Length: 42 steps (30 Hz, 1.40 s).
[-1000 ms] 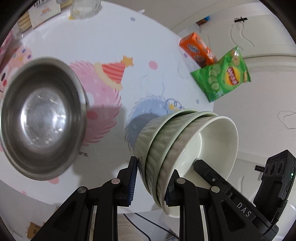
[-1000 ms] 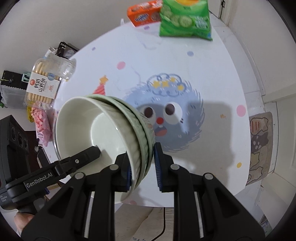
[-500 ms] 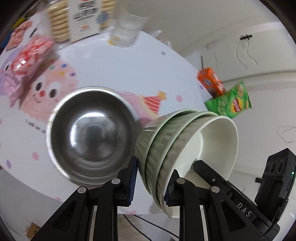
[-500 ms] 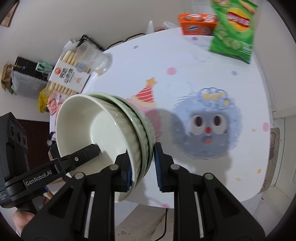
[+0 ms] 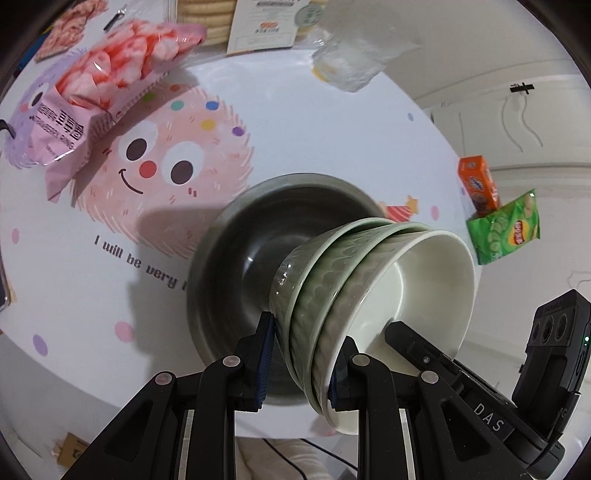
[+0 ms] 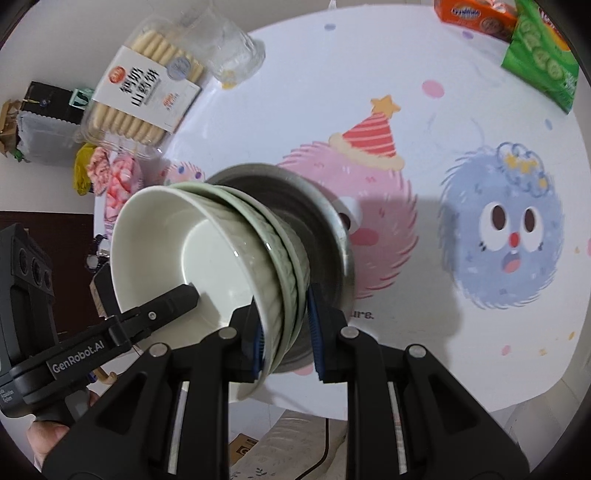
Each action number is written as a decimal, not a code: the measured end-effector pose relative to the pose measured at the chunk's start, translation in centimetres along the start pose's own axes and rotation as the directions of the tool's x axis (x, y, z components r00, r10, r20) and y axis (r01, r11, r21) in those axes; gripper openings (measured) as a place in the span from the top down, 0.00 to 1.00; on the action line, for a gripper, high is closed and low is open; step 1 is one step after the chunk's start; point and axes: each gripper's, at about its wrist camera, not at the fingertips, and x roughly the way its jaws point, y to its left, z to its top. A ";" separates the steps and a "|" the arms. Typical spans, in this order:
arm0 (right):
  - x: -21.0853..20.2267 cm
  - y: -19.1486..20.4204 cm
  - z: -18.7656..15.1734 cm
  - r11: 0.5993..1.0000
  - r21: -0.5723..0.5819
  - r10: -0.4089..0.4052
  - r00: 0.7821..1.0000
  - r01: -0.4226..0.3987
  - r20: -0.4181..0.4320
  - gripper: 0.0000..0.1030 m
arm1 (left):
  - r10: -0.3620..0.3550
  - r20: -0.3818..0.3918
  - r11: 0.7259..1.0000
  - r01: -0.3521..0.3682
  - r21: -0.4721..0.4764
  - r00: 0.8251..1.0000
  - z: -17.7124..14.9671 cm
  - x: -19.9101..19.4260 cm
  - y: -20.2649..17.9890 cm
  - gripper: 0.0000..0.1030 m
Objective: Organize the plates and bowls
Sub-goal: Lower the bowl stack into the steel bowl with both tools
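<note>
Since a second ago, the steel bowl (image 5: 236, 273) has slid from the left edge of the left wrist view to its centre, now sitting directly behind the bowls (image 5: 373, 295). In that view, the left gripper (image 5: 301, 358) is clamped on the rims of three nested green bowls, one blue pad outside the stack and one inside the innermost bowl; the stack is tipped on its side, mouth toward the right of the frame. The right gripper (image 5: 402, 332) reaches in from the lower right, one finger inside the innermost bowl. A pink snack bag (image 5: 92, 99) lies at upper left on the cartoon-printed table (image 5: 314, 129), a biscuit tray (image 5: 258, 22) along the top, an orange box (image 5: 478, 188) and green chip bag (image 5: 504, 229) at right.

From the right wrist view, the right gripper (image 6: 286, 332) pinches the same stacked rims (image 6: 207, 254) at frame centre, jaws nearly closed on them. The left gripper (image 6: 184, 301) enters from lower left, a finger in the innermost bowl. Behind the stack, the steel bowl (image 6: 325, 221) rests on the table (image 6: 332, 74). Biscuits (image 6: 144, 92) sit upper left, chips (image 6: 539, 62) upper right.
</note>
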 end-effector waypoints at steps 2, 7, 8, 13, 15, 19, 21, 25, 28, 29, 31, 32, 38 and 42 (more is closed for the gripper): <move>1.0 0.1 0.1 1.000 0.007 -0.009 1.000 0.009 -0.013 0.77 | 0.004 -0.013 1.000 -0.004 0.007 1.000 0.4 0.7 0.5 0.78; 2.8 0.0 0.2 0.999 0.022 -0.033 0.999 0.033 -0.030 0.77 | -0.002 -0.033 1.000 0.002 0.013 0.999 0.8 2.0 1.2 0.78; 2.9 0.0 0.1 0.999 0.022 -0.036 0.999 0.037 -0.031 0.77 | -0.004 -0.038 1.000 0.004 0.015 0.999 0.8 2.2 1.3 0.78; 3.6 0.0 0.1 0.998 0.026 -0.055 0.998 0.056 -0.030 0.77 | -0.008 -0.042 1.000 0.008 0.020 0.999 1.4 2.9 1.4 0.78; 3.8 0.1 0.1 0.998 0.032 -0.060 0.998 0.061 -0.033 0.77 | -0.011 -0.039 1.000 0.012 0.027 0.999 1.6 3.0 1.4 0.78; 3.9 0.3 0.1 0.998 0.038 -0.058 0.998 0.059 -0.027 0.75 | -0.016 -0.042 0.999 0.017 0.028 0.999 1.8 3.0 1.6 0.78; 3.9 0.4 0.2 0.998 0.043 -0.052 0.998 0.053 -0.026 0.70 | -0.018 -0.039 0.999 0.019 0.032 0.999 1.7 2.9 1.6 0.77; 3.0 0.8 0.1 0.998 0.023 -0.052 0.999 0.052 0.000 0.65 | -0.019 -0.006 0.996 0.019 0.083 1.000 1.3 1.6 1.1 0.66; 1.5 0.9 0.1 0.999 0.009 -0.053 0.998 0.052 0.028 0.56 | -0.047 0.044 0.994 0.042 0.097 0.998 1.3 -0.6 1.1 0.38; 0.7 0.9 0.0 0.999 0.000 -0.053 0.997 0.053 0.046 0.56 | -0.056 0.063 0.993 0.050 0.105 0.996 1.4 -1.5 1.1 0.31; -0.8 0.7 -0.1 0.998 -0.012 -0.056 0.996 0.057 0.077 0.53 | -0.065 0.094 0.991 0.053 0.126 0.993 1.4 -3.1 1.1 0.21; -1.6 0.4 -0.2 0.999 -0.012 -0.048 0.995 0.049 0.091 0.48 | -0.070 0.113 0.989 0.054 0.138 0.991 1.5 -3.9 1.1 0.18; -3.4 -2.5 0.0 0.999 0.030 -0.044 0.990 0.040 0.134 0.38 | -0.016 0.161 0.986 -0.012 0.169 0.987 2.2 -5.8 3.5 0.05; -2.0 -4.4 -0.1 0.997 0.072 -0.039 0.994 0.032 0.103 0.38 | -0.018 0.114 0.997 0.010 0.075 0.993 2.5 -3.9 6.7 0.05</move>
